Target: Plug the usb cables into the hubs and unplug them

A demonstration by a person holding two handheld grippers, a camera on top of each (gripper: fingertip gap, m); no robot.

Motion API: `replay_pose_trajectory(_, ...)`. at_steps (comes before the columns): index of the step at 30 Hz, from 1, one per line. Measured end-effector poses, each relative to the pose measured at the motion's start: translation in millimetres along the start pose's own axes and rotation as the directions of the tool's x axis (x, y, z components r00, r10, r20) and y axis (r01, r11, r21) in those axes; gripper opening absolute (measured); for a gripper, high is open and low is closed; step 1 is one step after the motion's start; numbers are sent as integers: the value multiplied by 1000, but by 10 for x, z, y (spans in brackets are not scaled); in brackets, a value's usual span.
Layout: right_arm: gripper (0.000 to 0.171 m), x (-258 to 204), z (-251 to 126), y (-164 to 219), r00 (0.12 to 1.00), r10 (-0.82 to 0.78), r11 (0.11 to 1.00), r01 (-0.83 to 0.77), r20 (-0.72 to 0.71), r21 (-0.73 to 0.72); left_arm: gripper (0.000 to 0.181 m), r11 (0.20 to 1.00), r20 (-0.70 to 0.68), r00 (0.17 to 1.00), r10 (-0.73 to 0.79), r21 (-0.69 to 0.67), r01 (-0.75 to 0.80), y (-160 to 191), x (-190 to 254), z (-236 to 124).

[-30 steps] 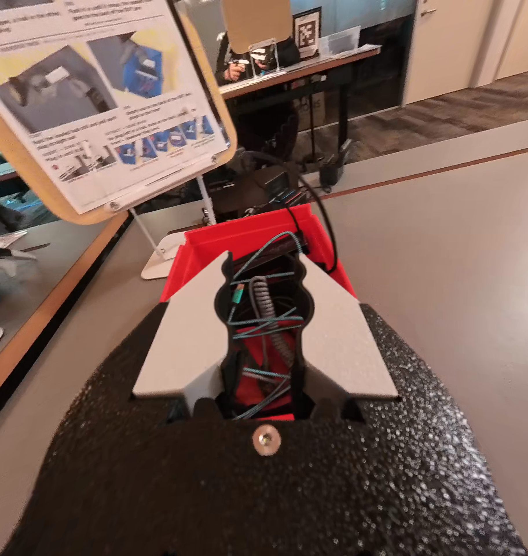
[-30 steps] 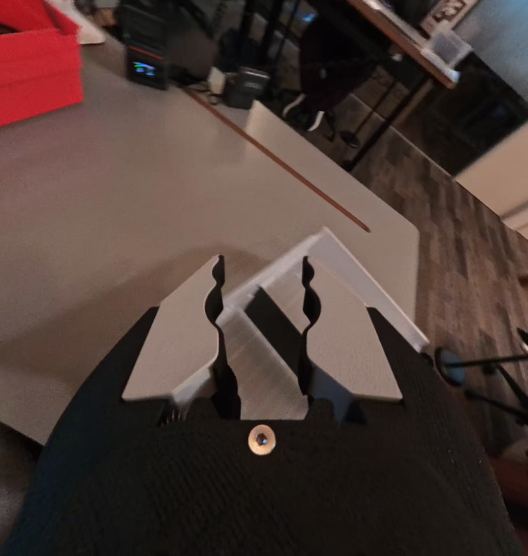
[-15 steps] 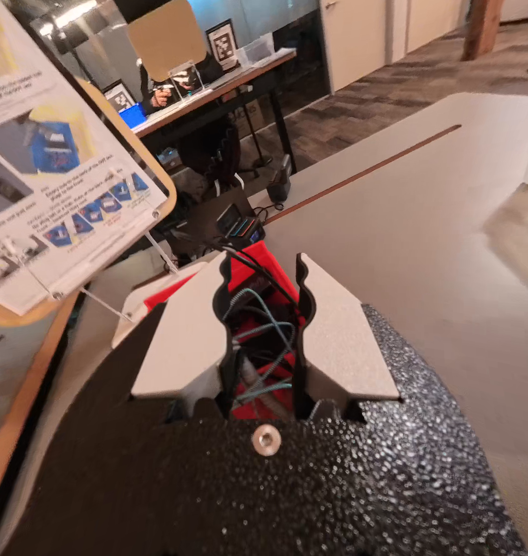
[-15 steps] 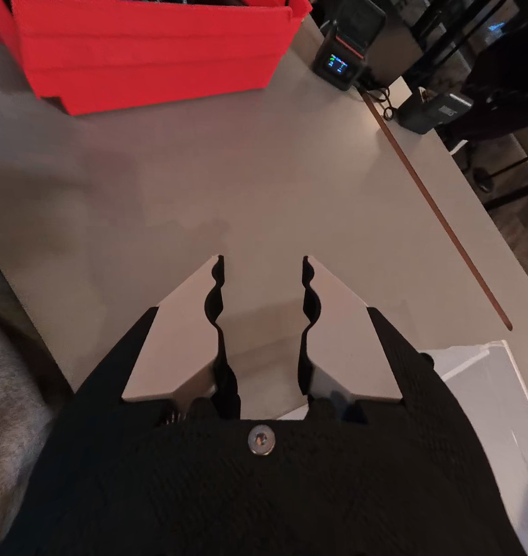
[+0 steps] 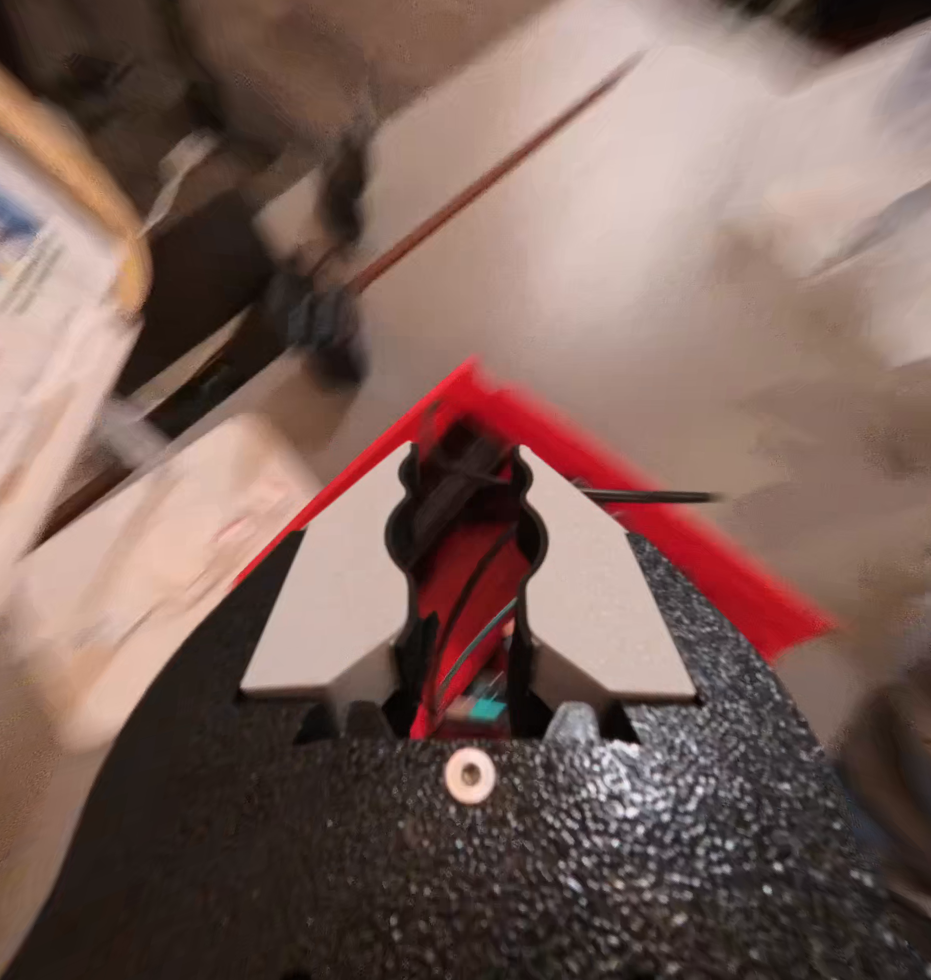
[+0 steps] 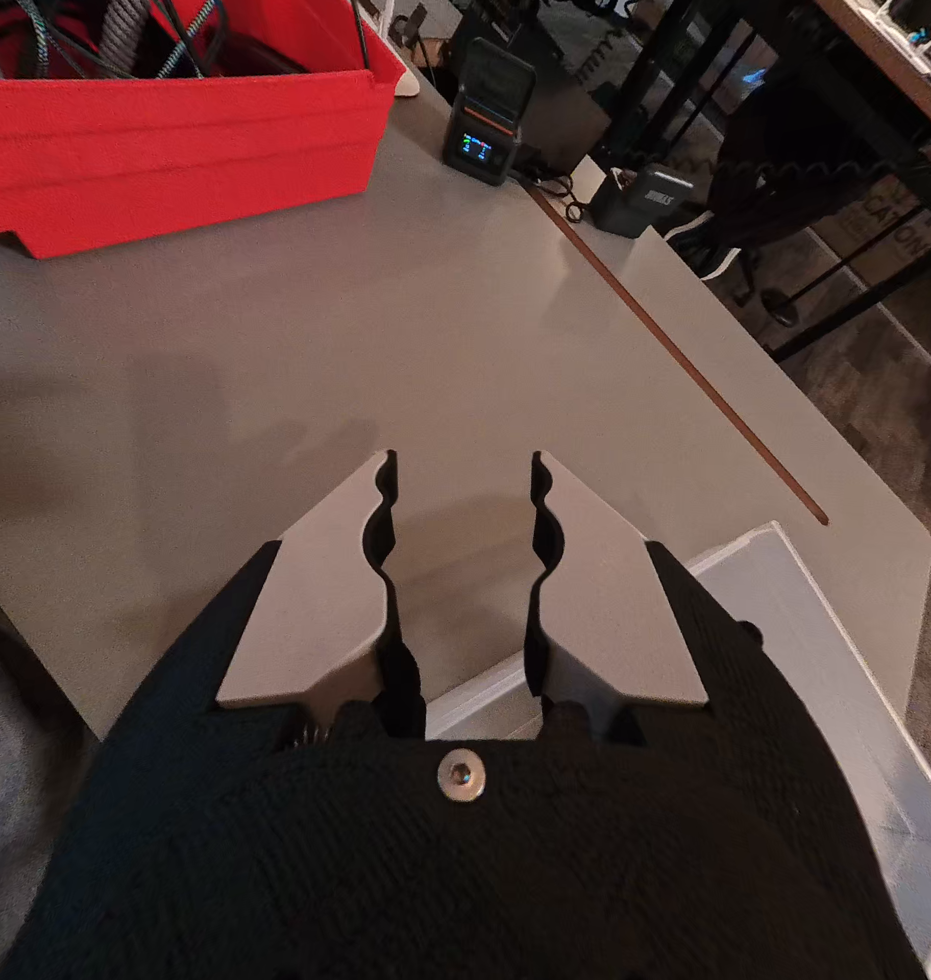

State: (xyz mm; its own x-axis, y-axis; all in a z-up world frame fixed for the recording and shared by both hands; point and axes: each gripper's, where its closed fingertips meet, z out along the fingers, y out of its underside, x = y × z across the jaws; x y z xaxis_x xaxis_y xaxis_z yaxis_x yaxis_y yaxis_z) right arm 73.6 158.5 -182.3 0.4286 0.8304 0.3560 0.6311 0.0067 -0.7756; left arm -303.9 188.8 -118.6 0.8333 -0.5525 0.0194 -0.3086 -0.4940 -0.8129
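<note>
A red bin [image 6: 177, 143] holding tangled cables [image 6: 108, 37] sits at the far left of the grey table [image 6: 400, 344]. In the blurred left wrist view my left gripper [image 5: 463, 451] is open and empty, low over the far corner of the red bin [image 5: 665, 509]. Between its fingers I see a black object [image 5: 447, 493], a black cable and a teal cable [image 5: 484, 641] with a teal plug [image 5: 484, 708]. My right gripper [image 6: 463, 456] is open and empty above the bare table, right of the bin.
A white tray [image 6: 803, 663] lies at the table's near right edge. A small black device with a lit screen [image 6: 484, 111] and a grey box [image 6: 638, 199] stand at the far edge. An instruction board [image 5: 39, 254] stands left of the bin.
My left gripper has swung fast and dipped lower into the red bin toward its far corner; the view is blurred. My right gripper has drifted slightly, bringing more of the bin into sight.
</note>
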Motion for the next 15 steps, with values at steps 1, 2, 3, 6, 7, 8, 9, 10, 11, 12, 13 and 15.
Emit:
replay_pose_trajectory(1,49,14,-15,0,1000,-1,1000,1,-2,3,27,985,-187,982,-22,167,54,-255,204,-125)
replay_pose_trajectory(2,49,24,-33,-5,1000,-2,1000,2,-2,8,23,943,-331,944,-20,307,127,-483,321,-320)
replay_pose_trajectory(3,49,32,-52,-15,1000,-3,1000,3,-3,15,24,898,-390,920,-29,395,195,-634,301,-482)
replay_pose_trajectory(6,49,46,-105,-50,1000,-2,999,2,0,38,30,955,-226,969,-98,254,156,-369,-65,-317)
replay_pose_trajectory(7,49,42,-119,-61,1000,-5,999,5,4,46,31,984,-157,983,-99,133,120,-164,-155,-180)
replay_pose_trajectory(8,49,46,-130,-68,1000,-8,999,8,2,50,32,996,-114,990,-83,10,85,37,-197,-50)
replay_pose_trajectory(9,49,56,-137,-70,1000,-12,999,13,-4,52,34,993,-81,995,-51,-106,43,230,-226,67)
replay_pose_trajectory(10,49,61,-142,-69,1000,-18,999,18,-7,51,34,978,-54,999,-2,-210,-9,408,-259,167)
replay_pose_trajectory(11,49,67,-144,-65,1000,-21,998,22,-9,51,33,954,-45,998,48,-295,-59,556,-279,257)
replay_pose_trajectory(12,49,73,-142,-59,1000,-22,999,22,-11,49,32,925,-45,995,89,-366,-100,678,-295,339)
replay_pose_trajectory(13,49,77,-137,-51,1000,-20,999,21,-11,46,31,894,-56,990,126,-426,-138,785,-301,414)
replay_pose_trajectory(15,49,74,-122,-37,1000,-20,999,21,-6,41,32,835,-89,978,189,-510,-208,944,-294,563)
